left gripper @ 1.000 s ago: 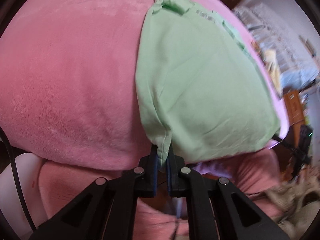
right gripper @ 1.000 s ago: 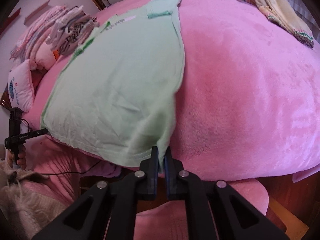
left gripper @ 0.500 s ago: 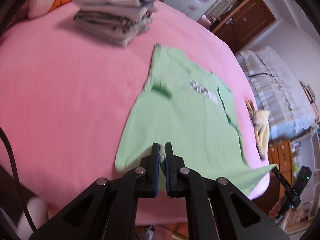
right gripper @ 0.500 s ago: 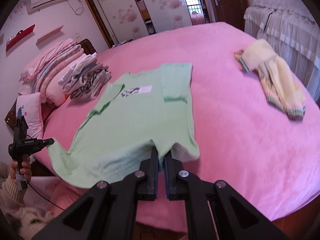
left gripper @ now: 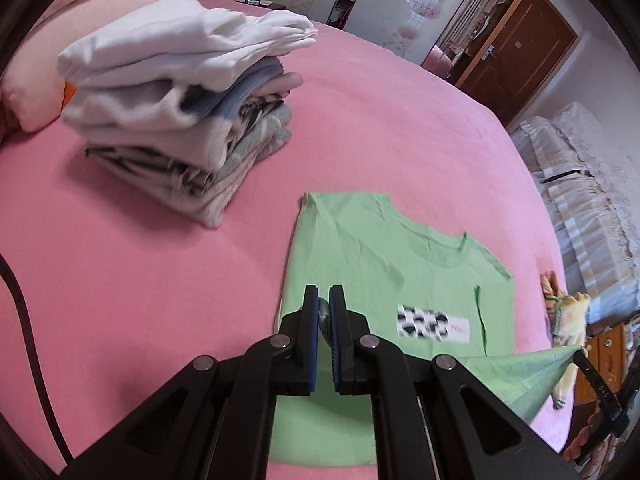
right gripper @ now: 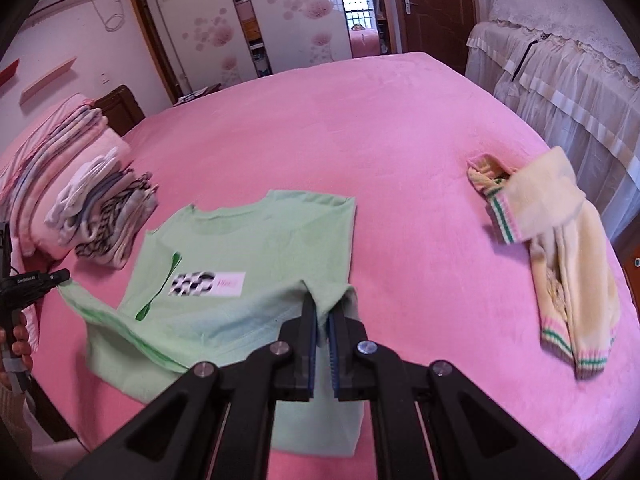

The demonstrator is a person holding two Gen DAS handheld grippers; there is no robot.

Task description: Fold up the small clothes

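Pink plush bedding covered the wide bed [right gripper: 400,152], which filled most of a bedroom with blossom-patterned sliding wardrobe doors [right gripper: 296,12] and a dark brown wooden door [left gripper: 524,48] along the far wall. A lace-trimmed white cover [right gripper: 560,64] draped furniture just beyond the bed's right edge. Near the left edge stood a stack of folded white and striped clothes [left gripper: 180,108], and near the right edge lay a crumpled cream knitted garment with striped cuffs [right gripper: 560,264]. The small light-green T-shirt with a printed chest label [right gripper: 240,264] lay toward the bed's near edge, its collar pointing to the far side and its hem lifted. The left gripper [left gripper: 324,304] and right gripper [right gripper: 323,312] each had jaws clamped on a hem corner.
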